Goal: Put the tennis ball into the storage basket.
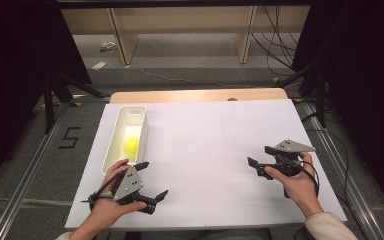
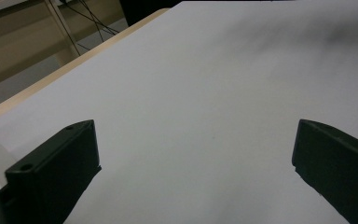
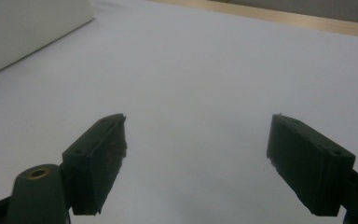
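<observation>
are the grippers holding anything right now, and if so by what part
Nothing is held. The left gripper and right gripper both stand open over the white table; the yellow ball lies in the white tray.

The left gripper sits low in the person's left hand, jaws spread wide and empty. Well apart, the right gripper is likewise parted, gripped by the right hand.

We are in a lab or recording room, not a home. The table carries a plain white sheet. Around it we see black curtains, metal floor rails, loose cables, a taped number five on grey carpet, and bare wooden shelving behind.
</observation>
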A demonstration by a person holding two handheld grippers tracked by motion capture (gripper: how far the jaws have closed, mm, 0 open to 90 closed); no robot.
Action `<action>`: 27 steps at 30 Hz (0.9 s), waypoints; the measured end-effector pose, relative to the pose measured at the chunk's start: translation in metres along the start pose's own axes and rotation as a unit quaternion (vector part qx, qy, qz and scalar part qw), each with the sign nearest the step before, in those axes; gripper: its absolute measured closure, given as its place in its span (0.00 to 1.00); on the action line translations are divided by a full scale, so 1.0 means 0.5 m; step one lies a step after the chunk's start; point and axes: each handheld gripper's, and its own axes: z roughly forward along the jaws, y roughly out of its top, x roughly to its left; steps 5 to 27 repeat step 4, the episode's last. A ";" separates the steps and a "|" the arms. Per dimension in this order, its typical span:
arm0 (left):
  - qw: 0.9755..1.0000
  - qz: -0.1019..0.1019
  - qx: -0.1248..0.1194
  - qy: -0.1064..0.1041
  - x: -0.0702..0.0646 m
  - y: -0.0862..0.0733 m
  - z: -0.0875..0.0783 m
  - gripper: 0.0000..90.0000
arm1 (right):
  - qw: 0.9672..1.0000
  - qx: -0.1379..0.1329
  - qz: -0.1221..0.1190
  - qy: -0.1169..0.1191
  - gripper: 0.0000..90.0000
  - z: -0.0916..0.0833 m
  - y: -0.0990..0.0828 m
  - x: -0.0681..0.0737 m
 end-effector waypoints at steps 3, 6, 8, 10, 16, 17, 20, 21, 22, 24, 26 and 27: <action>1.000 -0.001 -0.001 0.000 0.000 0.000 0.000 0.00 | 1.000 -0.002 -0.001 0.001 0.23 0.002 0.000 0.001; 1.000 -0.001 -0.001 0.000 0.000 0.000 0.001 0.00 | 1.000 -0.001 0.000 0.002 0.23 0.003 0.000 0.001; 1.000 -0.001 -0.001 0.000 0.000 0.000 0.001 0.00 | 1.000 -0.001 0.000 0.002 0.23 0.003 0.000 0.001; 1.000 -0.001 -0.001 0.000 0.000 0.000 0.001 0.00 | 1.000 -0.001 0.000 0.002 0.23 0.003 0.000 0.001; 1.000 -0.001 -0.001 0.000 0.000 0.000 0.001 0.00 | 1.000 -0.001 0.000 0.002 0.23 0.003 0.000 0.001; 1.000 -0.001 -0.001 0.000 0.000 0.000 0.001 0.00 | 1.000 -0.001 0.000 0.002 0.23 0.003 0.000 0.001; 1.000 -0.001 -0.001 0.000 0.000 0.000 0.001 0.00 | 1.000 -0.001 0.000 0.002 0.23 0.003 0.000 0.001; 1.000 -0.001 -0.001 0.000 0.000 0.000 0.001 0.00 | 1.000 -0.001 0.000 0.002 0.23 0.003 0.000 0.001; 1.000 -0.001 -0.001 0.000 0.000 0.000 0.001 0.00 | 1.000 -0.001 0.000 0.002 0.23 0.003 0.000 0.001; 1.000 -0.001 -0.001 0.000 0.000 0.000 0.001 0.00 | 1.000 -0.001 0.000 0.002 0.23 0.003 0.000 0.001; 1.000 -0.001 -0.001 0.000 0.000 0.000 0.001 0.00 | 1.000 -0.001 0.000 0.002 0.23 0.003 0.000 0.001; 1.000 -0.001 -0.001 0.000 0.000 0.000 0.001 0.00 | 1.000 -0.001 0.000 0.002 0.23 0.003 0.000 0.001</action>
